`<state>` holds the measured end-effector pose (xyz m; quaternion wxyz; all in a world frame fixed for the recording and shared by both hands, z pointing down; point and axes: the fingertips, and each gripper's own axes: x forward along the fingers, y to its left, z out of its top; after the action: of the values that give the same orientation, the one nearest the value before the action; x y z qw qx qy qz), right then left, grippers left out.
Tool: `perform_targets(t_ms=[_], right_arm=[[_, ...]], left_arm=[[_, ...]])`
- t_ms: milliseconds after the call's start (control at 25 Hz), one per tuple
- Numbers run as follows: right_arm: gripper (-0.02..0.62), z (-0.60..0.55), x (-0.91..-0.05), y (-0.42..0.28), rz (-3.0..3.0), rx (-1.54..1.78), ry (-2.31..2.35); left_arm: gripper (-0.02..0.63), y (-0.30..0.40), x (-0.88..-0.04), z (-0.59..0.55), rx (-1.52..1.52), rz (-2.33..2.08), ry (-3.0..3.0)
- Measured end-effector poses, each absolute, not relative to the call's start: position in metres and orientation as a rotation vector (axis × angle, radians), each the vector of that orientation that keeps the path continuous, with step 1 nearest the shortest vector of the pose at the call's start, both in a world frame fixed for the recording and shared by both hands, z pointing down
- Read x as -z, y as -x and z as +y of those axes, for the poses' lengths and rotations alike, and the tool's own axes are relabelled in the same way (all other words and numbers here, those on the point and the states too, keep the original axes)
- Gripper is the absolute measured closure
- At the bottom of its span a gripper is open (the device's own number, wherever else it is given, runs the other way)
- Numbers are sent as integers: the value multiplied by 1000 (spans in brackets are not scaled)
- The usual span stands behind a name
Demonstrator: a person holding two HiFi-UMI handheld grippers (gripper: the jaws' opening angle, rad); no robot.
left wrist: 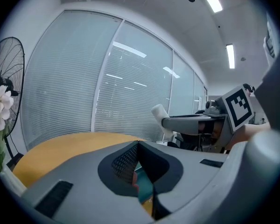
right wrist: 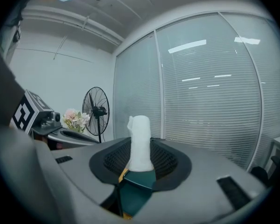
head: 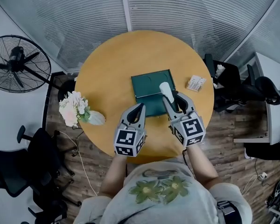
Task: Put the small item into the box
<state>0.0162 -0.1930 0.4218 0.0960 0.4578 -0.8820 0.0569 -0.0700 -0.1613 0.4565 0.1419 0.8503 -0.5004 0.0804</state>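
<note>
A dark green box (head: 147,84) lies open in the middle of the round wooden table (head: 107,69). My right gripper (head: 173,100) hangs over the box's right front part, shut on a small white rolled item (head: 166,90) that sticks out past the jaws. In the right gripper view the white item (right wrist: 140,143) stands upright between the pads, with the green box (right wrist: 134,192) below it. My left gripper (head: 140,108) is at the box's front left edge, its jaws together with nothing in them. The left gripper view shows the right gripper (left wrist: 192,122) holding the item (left wrist: 158,112).
A small printed packet (head: 196,83) lies on the table right of the box. A bunch of pale flowers (head: 74,108) rests at the table's left edge. A standing fan (head: 16,64) is on the floor at left; office chairs (head: 233,85) stand around the table.
</note>
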Motion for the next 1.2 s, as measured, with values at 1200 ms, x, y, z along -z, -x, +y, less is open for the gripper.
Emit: perform_targets(t_ms=[1200], right_arm=[[459, -217, -524, -14, -2453, -409, -1168]], left_arm=[[607, 64, -502, -194, -310, -1364, -2396]])
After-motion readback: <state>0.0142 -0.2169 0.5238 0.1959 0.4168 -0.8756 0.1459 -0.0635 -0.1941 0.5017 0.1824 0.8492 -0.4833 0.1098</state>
